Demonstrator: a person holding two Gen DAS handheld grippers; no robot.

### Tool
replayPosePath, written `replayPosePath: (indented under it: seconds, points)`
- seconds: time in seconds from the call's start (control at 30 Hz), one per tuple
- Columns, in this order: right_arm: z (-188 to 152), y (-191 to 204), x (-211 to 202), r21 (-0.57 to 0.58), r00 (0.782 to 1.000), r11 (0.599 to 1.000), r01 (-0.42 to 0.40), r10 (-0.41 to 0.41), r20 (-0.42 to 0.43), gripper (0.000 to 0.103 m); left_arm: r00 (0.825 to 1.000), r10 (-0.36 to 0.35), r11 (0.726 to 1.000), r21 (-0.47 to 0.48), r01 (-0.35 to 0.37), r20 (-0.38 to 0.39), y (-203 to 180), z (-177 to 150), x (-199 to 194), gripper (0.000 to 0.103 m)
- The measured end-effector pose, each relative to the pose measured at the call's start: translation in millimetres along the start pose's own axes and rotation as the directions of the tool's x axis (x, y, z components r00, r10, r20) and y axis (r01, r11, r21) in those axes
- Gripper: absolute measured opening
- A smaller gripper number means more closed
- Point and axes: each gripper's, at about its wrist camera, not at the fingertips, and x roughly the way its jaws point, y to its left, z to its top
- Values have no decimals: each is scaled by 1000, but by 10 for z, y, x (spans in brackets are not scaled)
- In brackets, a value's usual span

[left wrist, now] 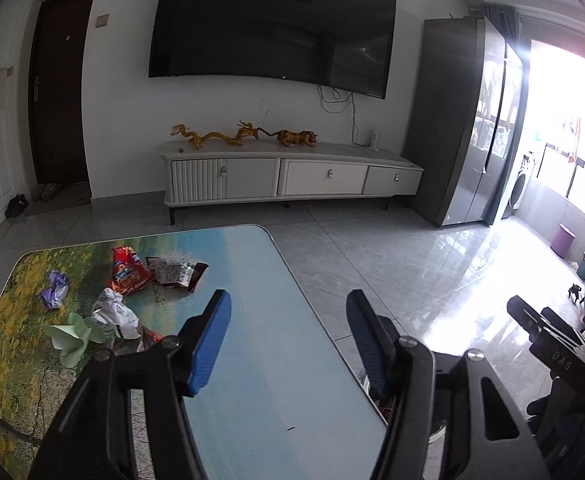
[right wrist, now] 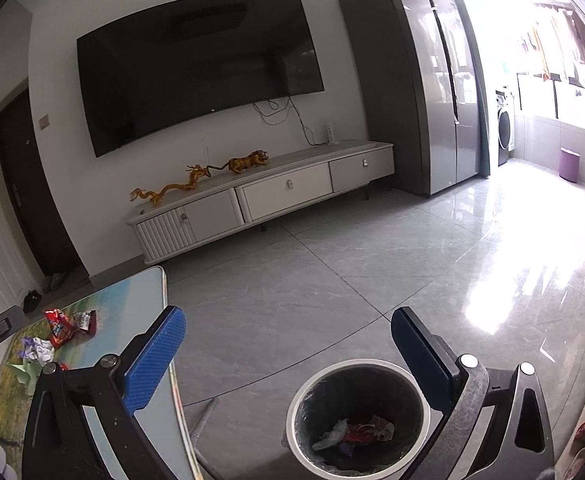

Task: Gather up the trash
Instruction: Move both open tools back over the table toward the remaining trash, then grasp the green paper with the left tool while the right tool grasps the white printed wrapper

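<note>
Several pieces of trash lie on the left half of the picture-print table (left wrist: pixel 252 320): a red snack bag (left wrist: pixel 128 272), a dark wrapper (left wrist: pixel 180 274), a purple crumpled wrapper (left wrist: pixel 54 290), a white crumpled wrapper (left wrist: pixel 114 314) and green paper (left wrist: pixel 74 338). My left gripper (left wrist: pixel 288 340) is open and empty over the table's right part, right of the trash. My right gripper (right wrist: pixel 288 354) is open and empty above the white-rimmed bin (right wrist: pixel 358 416) on the floor, which holds red and pale wrappers (right wrist: pixel 366 428). The red bag also shows in the right wrist view (right wrist: pixel 58 326).
A white TV cabinet (left wrist: pixel 292 176) with gold figurines stands at the far wall under a large TV (left wrist: pixel 272 24). A grey fridge (left wrist: pixel 464 120) stands to the right. Grey tiled floor (right wrist: pixel 332 280) lies between table and cabinet. My right gripper's body (left wrist: pixel 552 344) shows beside the table.
</note>
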Motion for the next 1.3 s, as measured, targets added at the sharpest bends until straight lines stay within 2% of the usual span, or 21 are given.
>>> replayPosePath:
  seconds: [0.23, 0.3, 0.37, 0.5, 0.67, 0.93, 1.0, 1.07, 1.1, 1.17, 1.3]
  points:
    - [14, 591, 3, -90, 997, 993, -70, 69, -15, 103, 999, 50, 996, -76, -49, 13, 734, -123, -179, 58]
    - [2, 748, 47, -111, 995, 989, -97, 94, -33, 103, 997, 75, 993, -92, -73, 10, 981, -187, -191, 63]
    - [-22, 916, 112, -134, 991, 982, -131, 124, -59, 103, 994, 106, 989, -108, -105, 4, 1230, -258, -186, 75]
    - [-123, 1247, 254, -184, 978, 963, -196, 178, -111, 103, 986, 164, 976, -143, -166, -24, 1764, -372, -93, 76]
    - [-293, 1646, 488, -226, 951, 932, -283, 242, -191, 103, 974, 210, 964, -150, -220, -80, 2188, -448, 158, 76]
    - [-459, 2221, 808, -273, 898, 870, -410, 331, -291, 103, 973, 168, 958, -206, -199, -159, 2489, -498, 611, 76]
    - [-481, 2389, 883, -283, 879, 848, -447, 360, -312, 103, 972, 153, 952, -238, -194, -179, 2563, -536, 685, 73]
    - [-510, 2557, 958, -292, 859, 823, -486, 389, -334, 103, 972, 133, 947, -266, -183, -194, 2627, -576, 726, 56]
    - [-522, 2616, 986, -294, 849, 813, -503, 401, -345, 103, 973, 116, 943, -287, -171, -200, 2674, -595, 745, 53]
    - [-572, 2785, 1063, -296, 825, 789, -539, 425, -372, 102, 974, 96, 936, -315, -159, -204, 2758, -630, 759, 39]
    - [-675, 3072, 1171, -305, 783, 742, -598, 457, -423, 100, 977, 96, 937, -313, -154, -193, 2813, -654, 701, 36]
